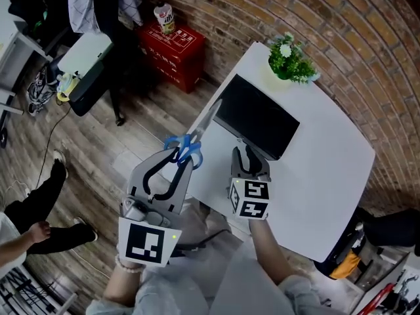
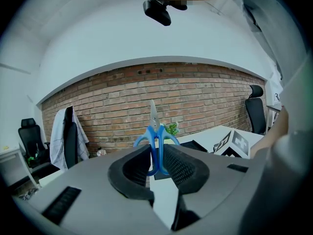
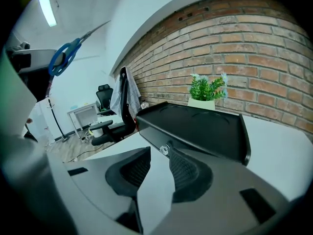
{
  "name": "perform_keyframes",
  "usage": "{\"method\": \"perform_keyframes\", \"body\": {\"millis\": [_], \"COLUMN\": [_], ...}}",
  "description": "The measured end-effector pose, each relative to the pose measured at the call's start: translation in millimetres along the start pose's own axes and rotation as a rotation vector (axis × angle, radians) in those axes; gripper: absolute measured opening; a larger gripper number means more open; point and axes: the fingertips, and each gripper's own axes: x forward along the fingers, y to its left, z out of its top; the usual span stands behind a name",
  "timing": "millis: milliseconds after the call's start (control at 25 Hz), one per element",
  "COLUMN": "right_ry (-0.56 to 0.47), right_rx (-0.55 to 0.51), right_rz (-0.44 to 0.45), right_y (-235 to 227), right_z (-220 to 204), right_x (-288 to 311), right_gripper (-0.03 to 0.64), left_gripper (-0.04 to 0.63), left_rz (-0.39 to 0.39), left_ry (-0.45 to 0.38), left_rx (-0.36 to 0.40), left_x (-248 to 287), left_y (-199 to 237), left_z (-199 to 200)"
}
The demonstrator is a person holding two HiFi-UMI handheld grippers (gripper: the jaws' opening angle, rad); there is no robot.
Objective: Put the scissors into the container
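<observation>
From the head view, looking down, the left gripper (image 1: 183, 160) is raised over the wooden floor just beside a white table (image 1: 328, 176). It carries blue-handled scissors (image 1: 191, 144), their metal blades slanting up towards the table's edge. The right gripper (image 1: 247, 155) sits over the table, close to the front of a black container (image 1: 257, 118). That container rests open on the tabletop, and a small green plant (image 1: 290, 59) stands behind it. A red box (image 1: 172, 47) sits on the floor by the brick wall (image 1: 315, 18).

In the left gripper view, the two jaws are clamped on the scissors' blue handles. The blades point straight up, in the air and outside the container.

In the right gripper view, the jaws stand apart with nothing between them. A small round knob (image 3: 165, 150) on the container's front wall lies just beyond their tips. The scissors appear high at the upper left, well apart from the container.
</observation>
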Motion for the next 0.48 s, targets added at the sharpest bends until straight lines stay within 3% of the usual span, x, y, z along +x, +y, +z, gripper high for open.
{"method": "perform_keyframes", "body": {"millis": [480], "right_ry": [0.047], "right_rx": [0.095], "right_rz": [-0.034], "right_y": [-6], "right_z": [-12], "right_x": [34], "right_gripper": [0.101], "left_gripper": [0.095], "left_rz": [0.000], "left_ry": [0.018], "left_rx": [-0.013], "left_x": [9], "left_y": [17], "left_z": [-16]}}
